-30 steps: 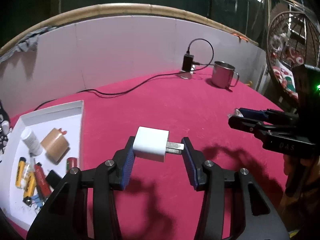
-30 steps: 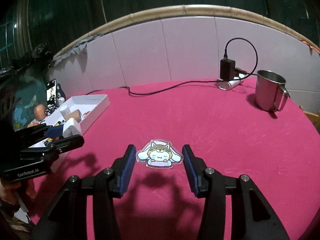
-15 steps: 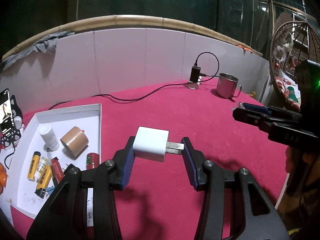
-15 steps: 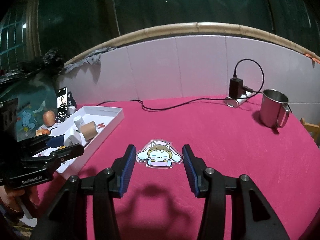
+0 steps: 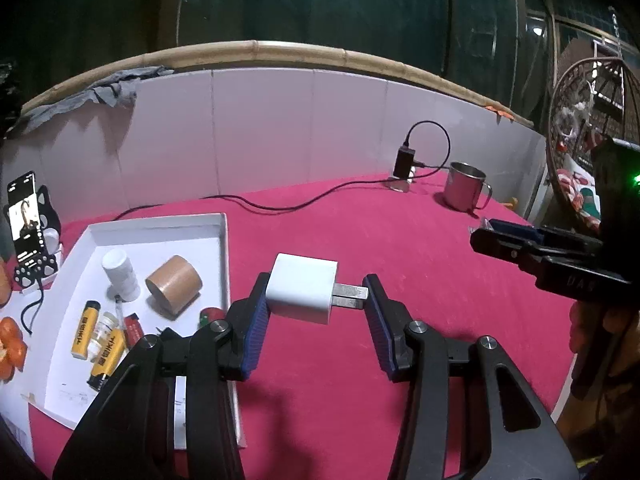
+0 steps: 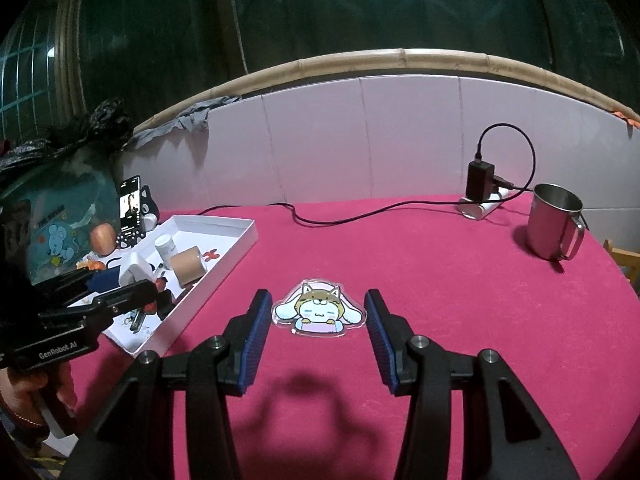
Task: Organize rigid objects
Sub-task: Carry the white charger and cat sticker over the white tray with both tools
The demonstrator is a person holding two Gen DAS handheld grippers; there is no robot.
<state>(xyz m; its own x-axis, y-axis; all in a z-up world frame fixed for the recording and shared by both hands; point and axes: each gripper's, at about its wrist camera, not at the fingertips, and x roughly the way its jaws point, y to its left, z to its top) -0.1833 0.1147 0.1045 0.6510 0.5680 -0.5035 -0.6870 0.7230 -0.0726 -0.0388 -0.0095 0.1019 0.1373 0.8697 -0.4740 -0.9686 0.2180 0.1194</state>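
Note:
My left gripper (image 5: pixel 316 292) is shut on a white charger plug (image 5: pixel 302 294), whose metal prongs press against the right pad. It hangs above the red tablecloth, just right of the white tray (image 5: pixel 160 222). The tray holds a white bottle (image 5: pixel 118 270), a brown roll (image 5: pixel 174 282), yellow tubes (image 5: pixel 84 330) and small red items. My right gripper (image 6: pixel 318 304) is shut on a flat cartoon-animal badge (image 6: pixel 318 310), which casts a shadow on the cloth below. In the right wrist view, the left gripper (image 6: pixel 116 292) with the plug (image 6: pixel 134 268) hovers at the tray's near end (image 6: pixel 224 264).
A steel mug (image 6: pixel 554 222) stands at the back right, beside a black adapter (image 6: pixel 480 180) whose cable runs across the cloth. A phone on a stand (image 5: pixel 24 216) and an orange fruit lie left of the tray. A white panel wall rings the table's far edge.
Both grippers have risen a little, still holding their loads. In the left wrist view the tray has slid toward the centre and shows more of its contents.

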